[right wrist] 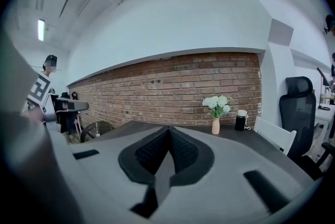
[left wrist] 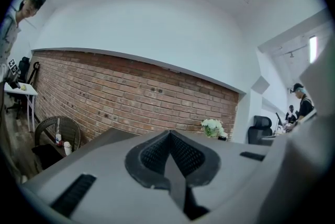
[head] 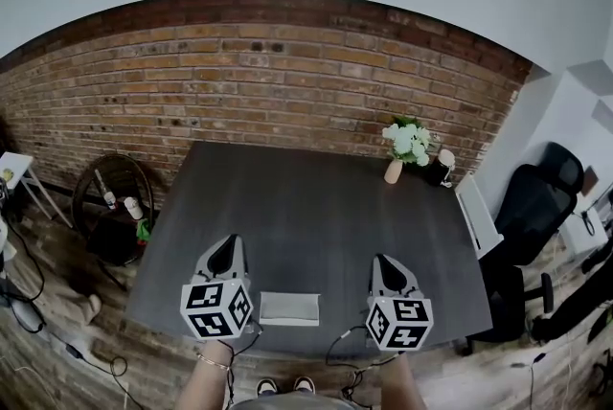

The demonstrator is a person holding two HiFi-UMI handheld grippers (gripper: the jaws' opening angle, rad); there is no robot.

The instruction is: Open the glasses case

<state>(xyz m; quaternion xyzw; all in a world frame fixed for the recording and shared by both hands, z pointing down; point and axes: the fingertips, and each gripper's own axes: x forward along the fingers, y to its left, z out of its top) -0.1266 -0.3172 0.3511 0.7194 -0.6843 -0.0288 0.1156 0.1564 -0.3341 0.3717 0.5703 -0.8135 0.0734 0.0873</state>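
Note:
A pale grey glasses case [head: 289, 308] lies flat and closed near the front edge of the dark table [head: 306, 207]. My left gripper [head: 226, 252] hovers just left of the case, and my right gripper [head: 386, 264] hovers to the case's right. Neither touches it. In the left gripper view the left gripper [left wrist: 170, 136] has its jaws pressed together with nothing between them. The right gripper [right wrist: 168, 131] in the right gripper view is likewise shut and empty. Both point nearly level toward the brick wall, so the case is hidden in both gripper views.
A small vase of white flowers [head: 406, 146] and a dark cup [head: 439, 169] stand at the table's far right corner. A black office chair [head: 536, 197] is to the right, a wicker chair [head: 113, 202] to the left. The brick wall [head: 259, 82] runs behind.

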